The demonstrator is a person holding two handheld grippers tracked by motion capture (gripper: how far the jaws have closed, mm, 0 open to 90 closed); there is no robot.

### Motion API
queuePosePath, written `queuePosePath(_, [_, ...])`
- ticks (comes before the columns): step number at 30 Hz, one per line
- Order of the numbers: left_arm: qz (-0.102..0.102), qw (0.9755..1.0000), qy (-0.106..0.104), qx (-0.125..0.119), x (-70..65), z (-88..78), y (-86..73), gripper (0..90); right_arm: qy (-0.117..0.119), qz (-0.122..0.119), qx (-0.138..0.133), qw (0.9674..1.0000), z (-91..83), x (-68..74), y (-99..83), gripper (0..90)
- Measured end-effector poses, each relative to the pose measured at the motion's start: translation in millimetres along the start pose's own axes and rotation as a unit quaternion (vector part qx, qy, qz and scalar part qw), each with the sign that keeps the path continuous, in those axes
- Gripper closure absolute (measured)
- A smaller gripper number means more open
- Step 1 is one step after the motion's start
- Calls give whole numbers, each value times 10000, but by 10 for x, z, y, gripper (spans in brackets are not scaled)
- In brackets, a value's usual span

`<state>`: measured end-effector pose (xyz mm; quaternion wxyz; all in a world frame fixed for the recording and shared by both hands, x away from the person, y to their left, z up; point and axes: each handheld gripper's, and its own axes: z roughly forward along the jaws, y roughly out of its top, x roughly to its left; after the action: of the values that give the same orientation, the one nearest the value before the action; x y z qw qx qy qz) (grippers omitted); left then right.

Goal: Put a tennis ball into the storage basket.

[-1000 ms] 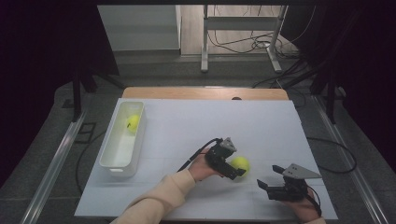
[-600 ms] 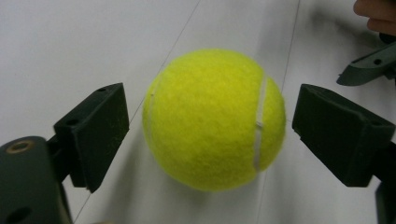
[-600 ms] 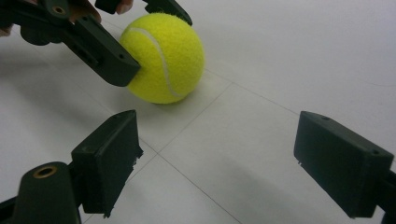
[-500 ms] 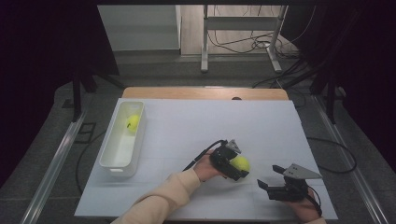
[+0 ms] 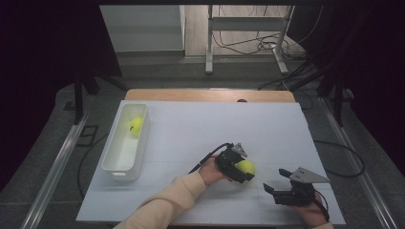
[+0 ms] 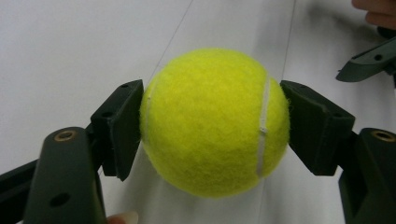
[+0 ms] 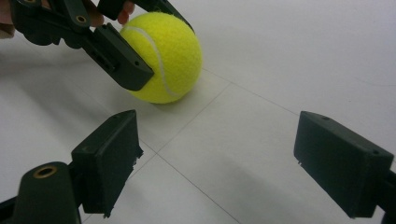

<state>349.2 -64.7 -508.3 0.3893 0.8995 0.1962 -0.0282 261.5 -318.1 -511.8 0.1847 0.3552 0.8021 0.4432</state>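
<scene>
Yellow tennis ball (image 6: pixel 212 122) clamped in left gripper (image 5: pixel 241 169), right gripper (image 7: pixel 219 161) agape

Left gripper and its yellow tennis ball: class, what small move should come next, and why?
Probably a short lift. The left gripper has both jaws pressed on the fuzzy yellow tennis ball, which still seems to rest on the white table sheet.
</scene>
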Motion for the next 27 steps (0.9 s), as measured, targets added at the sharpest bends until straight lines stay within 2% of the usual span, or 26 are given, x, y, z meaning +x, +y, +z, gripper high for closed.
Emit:
queuePosePath(2, [-3, 10000, -31, -35, 9, -29, 4, 267, -22, -6, 18, 10000, -4, -2, 1, 149])
queuePosePath(15, [-104, 9991, 107, -405, -15, -305, 4, 265, -19, -11, 9, 10000, 0, 1, 1, 149])
queuePosePath(27, [-113, 9981, 209, -575, -45, -490, -56, 265, -26, -13, 12, 10000, 1, 5, 3, 149])
